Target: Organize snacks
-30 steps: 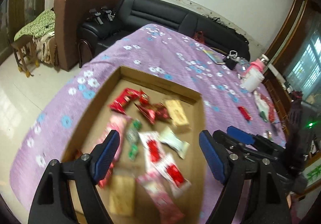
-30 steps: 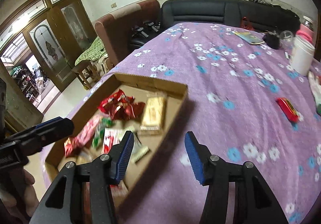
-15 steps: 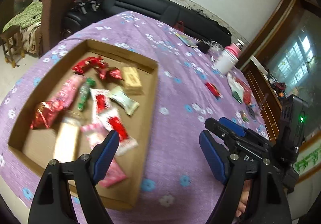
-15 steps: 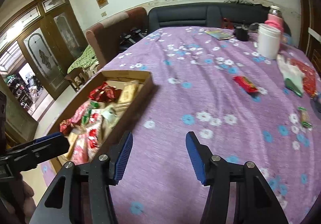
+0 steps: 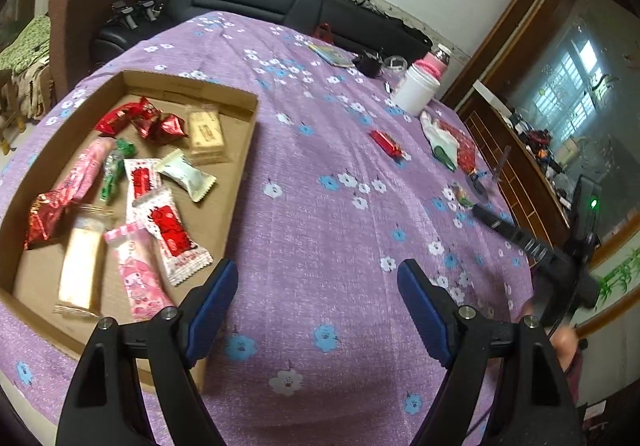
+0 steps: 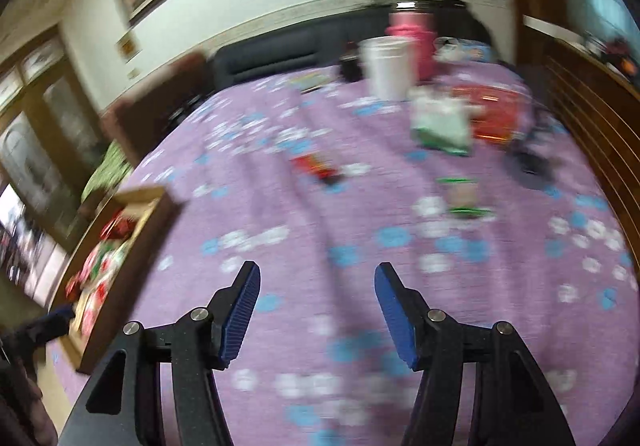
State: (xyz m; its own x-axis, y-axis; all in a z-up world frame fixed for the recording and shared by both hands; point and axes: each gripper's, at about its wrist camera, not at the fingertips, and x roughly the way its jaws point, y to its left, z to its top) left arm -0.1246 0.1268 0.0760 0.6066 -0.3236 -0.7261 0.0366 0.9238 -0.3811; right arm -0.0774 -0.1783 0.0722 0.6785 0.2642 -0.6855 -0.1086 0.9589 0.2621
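In my right wrist view the right gripper (image 6: 316,306) carries nothing and its jaws are opening over bare purple tablecloth (image 6: 320,214). The loose snacks lie ahead of it toward the top of the frame: a red wrapped snack (image 6: 316,168) just above centre, its long axis slanting from upper left to lower right, and a green-edged packet (image 6: 464,196) to the right of centre, though blur hides its detail. In my left wrist view the left gripper (image 5: 318,306) is spread wide and empty, and the same red snack (image 5: 386,143) sits in the upper right, well apart. I judge the right hand the nearer one for it. The cardboard tray (image 5: 244,150) fills the left of that frame, holding red, pink, green and cream packets.
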